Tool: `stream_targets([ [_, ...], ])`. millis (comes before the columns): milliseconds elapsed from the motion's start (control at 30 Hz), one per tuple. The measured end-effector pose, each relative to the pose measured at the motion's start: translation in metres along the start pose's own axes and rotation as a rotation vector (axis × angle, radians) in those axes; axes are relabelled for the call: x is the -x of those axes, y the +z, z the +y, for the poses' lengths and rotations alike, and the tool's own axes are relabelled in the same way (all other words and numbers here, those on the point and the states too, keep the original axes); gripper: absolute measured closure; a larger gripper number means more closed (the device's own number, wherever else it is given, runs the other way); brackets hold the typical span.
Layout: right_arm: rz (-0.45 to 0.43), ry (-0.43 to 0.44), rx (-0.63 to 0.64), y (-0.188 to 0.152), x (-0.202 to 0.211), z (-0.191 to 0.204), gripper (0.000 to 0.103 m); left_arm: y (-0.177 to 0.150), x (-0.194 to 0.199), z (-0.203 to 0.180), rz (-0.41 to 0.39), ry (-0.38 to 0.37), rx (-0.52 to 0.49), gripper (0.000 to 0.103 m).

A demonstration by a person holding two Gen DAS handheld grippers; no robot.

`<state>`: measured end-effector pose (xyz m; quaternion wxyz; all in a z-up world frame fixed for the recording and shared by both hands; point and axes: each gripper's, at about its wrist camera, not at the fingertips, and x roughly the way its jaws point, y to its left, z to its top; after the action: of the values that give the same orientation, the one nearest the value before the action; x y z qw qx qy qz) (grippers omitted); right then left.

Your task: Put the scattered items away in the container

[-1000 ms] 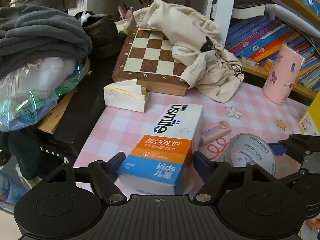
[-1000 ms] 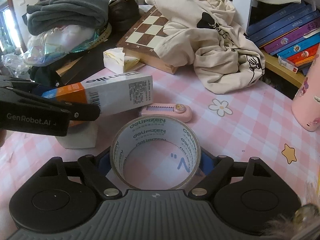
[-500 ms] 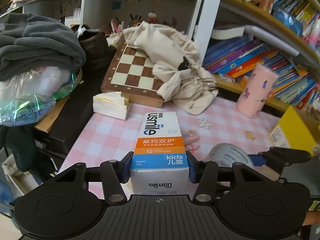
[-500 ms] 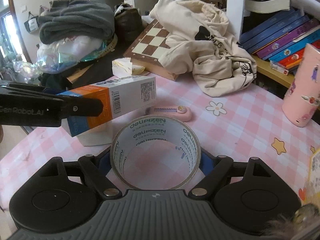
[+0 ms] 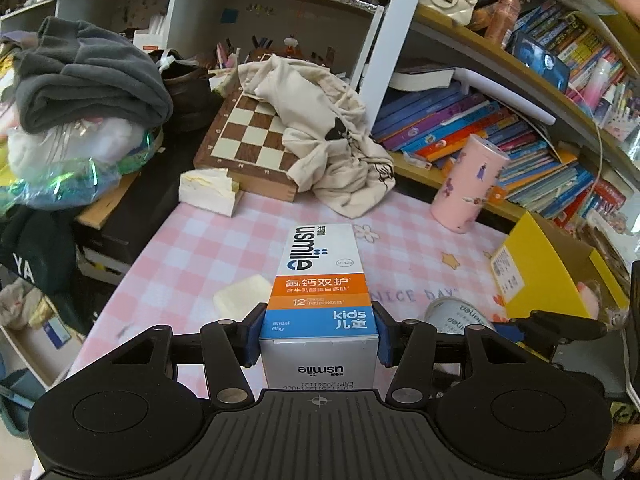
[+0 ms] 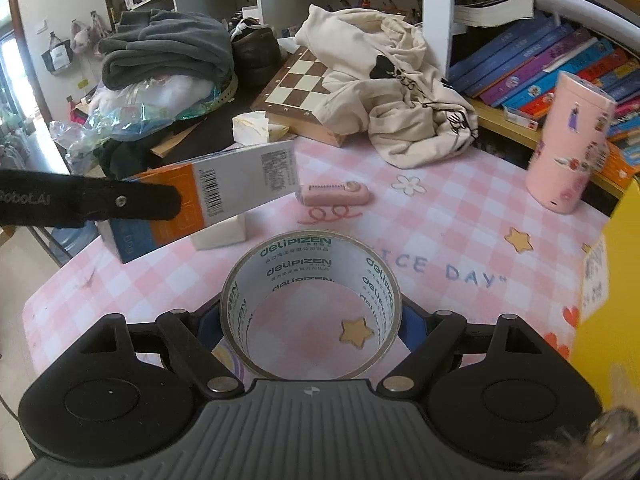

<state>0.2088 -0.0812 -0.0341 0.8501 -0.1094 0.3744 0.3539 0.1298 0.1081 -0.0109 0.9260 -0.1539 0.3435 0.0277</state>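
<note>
My left gripper (image 5: pixel 318 334) is shut on a white, orange and blue toothpaste box (image 5: pixel 320 280) and holds it in the air above the pink checked table; the box also shows in the right wrist view (image 6: pixel 208 196). My right gripper (image 6: pixel 310 322) is shut on a roll of clear tape (image 6: pixel 312 304), lifted off the table; the tape also shows in the left wrist view (image 5: pixel 456 314). A yellow box container (image 5: pixel 532 268) stands at the right, its wall in the right wrist view (image 6: pixel 608 280). A pink utility knife (image 6: pixel 334 194) and a white block (image 5: pixel 242 296) lie on the table.
A pink tumbler (image 5: pixel 468 184) stands at the back right. A chessboard (image 5: pixel 252 140) under a cream cloth bag (image 5: pixel 336 152) and a tissue pack (image 5: pixel 206 192) are at the back. Piled clothes and bags (image 5: pixel 80 120) crowd the left; bookshelves line the right.
Both grippers have risen and pulled back with their loads. The toothpaste box is lifted off the white block, which is now uncovered. The yellow container has come into view.
</note>
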Motion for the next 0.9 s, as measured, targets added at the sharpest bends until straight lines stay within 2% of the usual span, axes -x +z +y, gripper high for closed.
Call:
stream_targets([
  [200,-0.017,-0.017,-0.03,-0.014,0.021,0.006,0.02,-0.016,0.016,-0.004,0.018,-0.013,0.007,0.053],
  [633,-0.064,-0.051,-0.092,-0.049,0.072,0.022,0.02,-0.046,0.063,-0.009,-0.016,-0.074,0.067,0.053],
  [900,-0.075,-0.096,-0.146,-0.078,0.103,0.029,0.02,-0.066,0.082,-0.015,-0.011,-0.119,0.068,0.053],
])
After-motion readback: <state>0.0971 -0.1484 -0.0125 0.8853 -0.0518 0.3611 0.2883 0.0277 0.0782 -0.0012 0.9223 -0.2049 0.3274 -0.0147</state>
